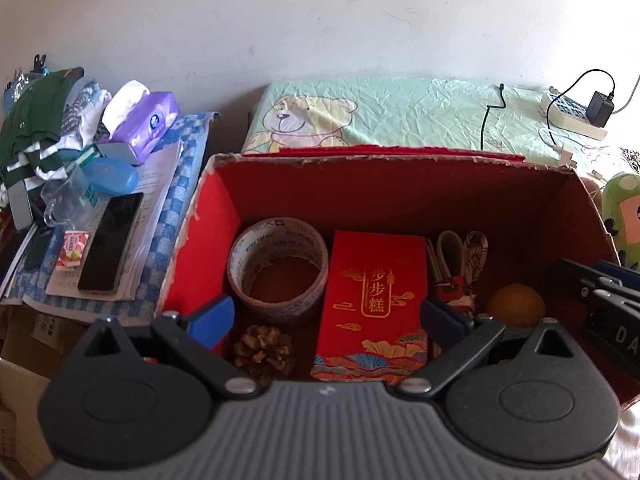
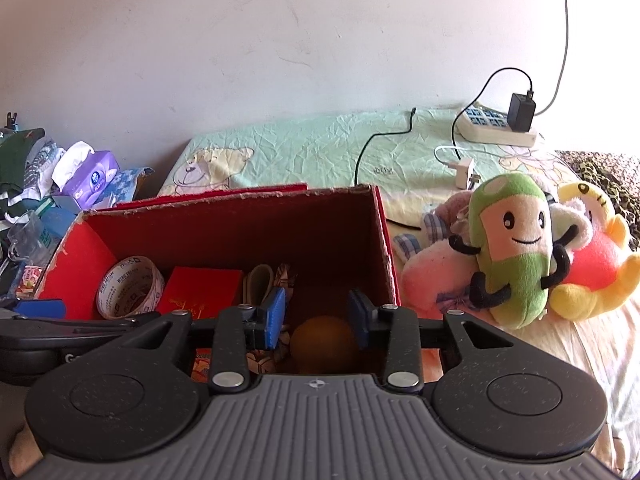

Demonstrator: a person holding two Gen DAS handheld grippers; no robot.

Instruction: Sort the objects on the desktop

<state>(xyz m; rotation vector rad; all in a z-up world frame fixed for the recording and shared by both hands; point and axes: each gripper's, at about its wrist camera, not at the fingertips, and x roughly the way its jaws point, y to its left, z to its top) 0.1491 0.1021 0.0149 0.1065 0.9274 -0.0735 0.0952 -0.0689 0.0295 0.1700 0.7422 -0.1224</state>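
Note:
An open red cardboard box (image 1: 200, 240) holds a tape roll (image 1: 278, 268), a red gift packet (image 1: 374, 304), a pine cone (image 1: 264, 350), a bundle of cord and patterned cloth (image 1: 460, 264) and an orange ball (image 1: 516, 304). My left gripper (image 1: 328, 318) hangs open over the box's near side, above the packet, with nothing between its fingers. My right gripper (image 2: 316, 318) is open over the right end of the box (image 2: 384, 240), and the orange ball (image 2: 322, 344) lies on the box floor below the gap. The tape roll (image 2: 130, 286) and the packet (image 2: 202, 292) also show there.
Left of the box, a checked cloth (image 1: 184, 184) carries papers, a black phone (image 1: 110, 240), a candy pack (image 1: 72, 250), a blue case (image 1: 110, 174), a clear cup (image 1: 64, 200), purple tissues (image 1: 150, 124) and clothes. Plush toys (image 2: 516, 248), a power strip (image 2: 496, 126) and chargers lie on the bed to the right.

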